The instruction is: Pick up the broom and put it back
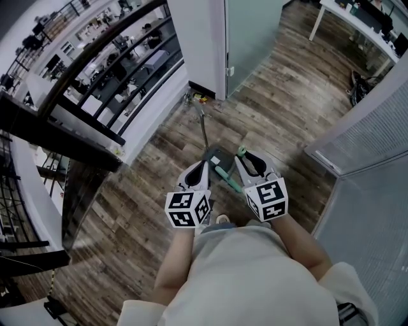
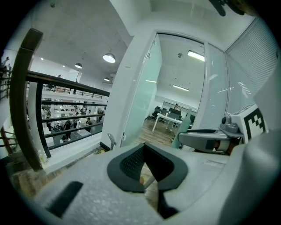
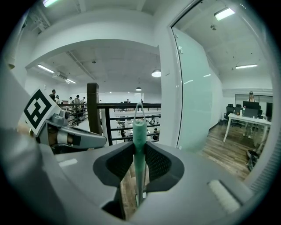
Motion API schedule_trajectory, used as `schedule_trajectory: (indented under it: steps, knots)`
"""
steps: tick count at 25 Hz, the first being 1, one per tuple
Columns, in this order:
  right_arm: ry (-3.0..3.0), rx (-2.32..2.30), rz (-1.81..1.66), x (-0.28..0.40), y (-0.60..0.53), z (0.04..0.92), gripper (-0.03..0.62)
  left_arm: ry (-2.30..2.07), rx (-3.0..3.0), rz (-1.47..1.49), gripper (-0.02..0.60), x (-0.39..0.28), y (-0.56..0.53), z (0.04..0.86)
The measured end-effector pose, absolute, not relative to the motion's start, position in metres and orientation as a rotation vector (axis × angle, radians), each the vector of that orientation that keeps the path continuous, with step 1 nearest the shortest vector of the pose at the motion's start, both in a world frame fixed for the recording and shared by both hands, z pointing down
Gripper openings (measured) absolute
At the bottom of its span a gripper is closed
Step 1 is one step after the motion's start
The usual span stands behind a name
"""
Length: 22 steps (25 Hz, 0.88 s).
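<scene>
My right gripper (image 1: 243,156) (image 3: 139,151) is shut on the broom's green handle (image 3: 139,132), which stands upright between the pads. Its wire hanging loop (image 3: 139,110) sticks up above them. From the head view the handle's top end (image 1: 241,151) shows at the fingertips, and a green strip (image 1: 227,179) runs lower between the two grippers. My left gripper (image 1: 205,167) (image 2: 145,151) hovers beside it, tips together, with nothing gripped. Under both lies a dark grey pan (image 1: 218,156). A thin metal rod (image 1: 203,127) reaches from the pan to the wall base, ending in a hook (image 2: 110,141).
A black railing (image 1: 95,70) guards a drop on the left. Ahead are a white pillar (image 1: 197,44) and a glass door (image 1: 255,32). A frosted partition (image 1: 373,146) closes the right side. Wood floor (image 1: 280,108) runs toward a white desk (image 1: 357,19).
</scene>
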State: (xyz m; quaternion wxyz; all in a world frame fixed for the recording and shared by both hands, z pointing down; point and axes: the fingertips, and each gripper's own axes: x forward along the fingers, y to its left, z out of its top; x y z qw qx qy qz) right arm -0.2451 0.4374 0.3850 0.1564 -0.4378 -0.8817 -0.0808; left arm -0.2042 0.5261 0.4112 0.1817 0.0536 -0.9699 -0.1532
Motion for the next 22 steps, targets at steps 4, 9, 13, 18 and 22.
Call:
schedule_trajectory:
  steps: [4,9,13,18,22]
  knots:
    - [-2.536,-1.232,-0.224,-0.249,0.439,0.386,0.094,-2.732,0.162,-0.437,0.006,-0.207,0.531,0.413]
    - [-2.558,-1.200,-0.209,-0.254,0.442,0.383,0.094,-2.729,0.186,-0.435,0.006,-0.215,0.537,0.413]
    - [-2.586,-1.154,-0.186,-0.258,0.437,0.380,0.094,-2.726,0.226,-0.432,0.006,-0.224,0.536,0.413]
    - [-2.622,-1.090,-0.164,-0.260,0.426,0.376,0.094,-2.727,0.292,-0.426,0.006,-0.233,0.529,0.409]
    - [-2.651,-1.032,-0.148,-0.261,0.411,0.374,0.093,-2.715,0.349,-0.416,0.006,-0.241,0.517,0.412]
